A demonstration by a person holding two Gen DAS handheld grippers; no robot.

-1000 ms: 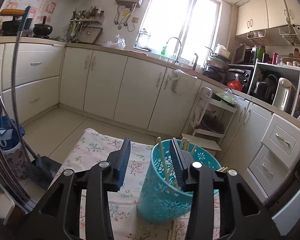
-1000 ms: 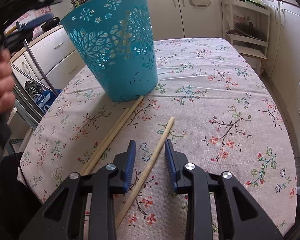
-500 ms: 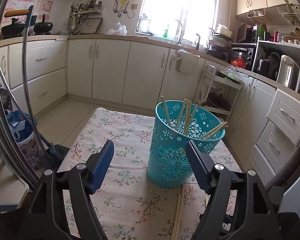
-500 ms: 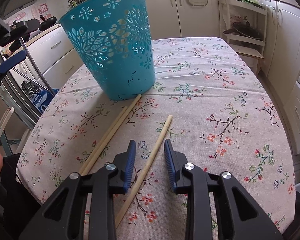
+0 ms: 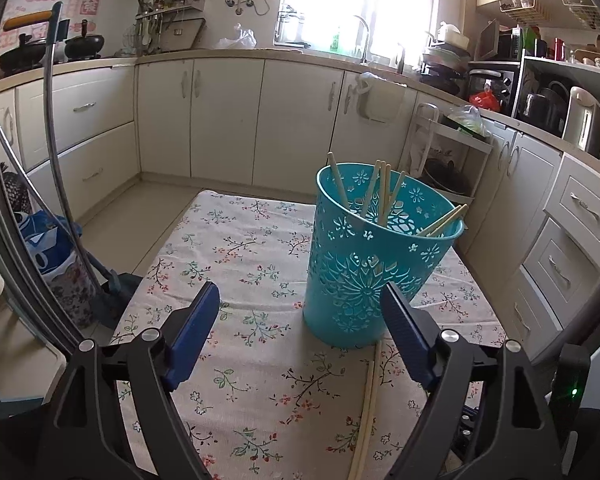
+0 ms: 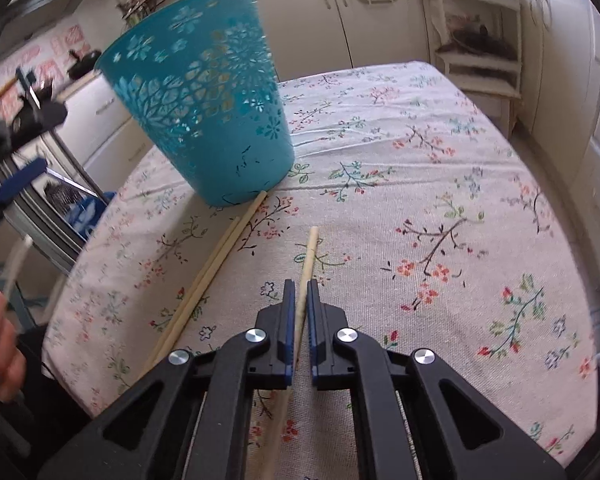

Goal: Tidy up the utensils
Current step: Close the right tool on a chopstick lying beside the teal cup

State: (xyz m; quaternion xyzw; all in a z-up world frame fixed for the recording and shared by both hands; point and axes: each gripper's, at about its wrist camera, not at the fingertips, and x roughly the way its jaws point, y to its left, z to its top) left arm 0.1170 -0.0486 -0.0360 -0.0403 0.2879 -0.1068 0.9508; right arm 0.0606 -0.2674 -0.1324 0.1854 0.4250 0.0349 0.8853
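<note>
Broadly, the floral-clothed table [image 6: 440, 168] carries the perforated teal plastic basket [image 6: 203, 104] toward its far-left corner. Nearer, the right gripper [image 6: 297, 300] clamps a pale wooden chopstick [image 6: 310, 252] whose long axis points basketward. The left gripper [image 5: 300, 312], jaws opening, holds nothing.

The left wrist camera is looking from behind its tool [image 5: 300, 308] across the surface [image 5: 239, 256] toward the kitchen cabinets, angled gently downward. The right wrist camera is looking more steeply down, close over the surface [image 6: 440, 168]. Both are sharing the teal basket [image 5: 364, 264] [image 6: 203, 108], at right of centre in one and upper left in the other.
</note>
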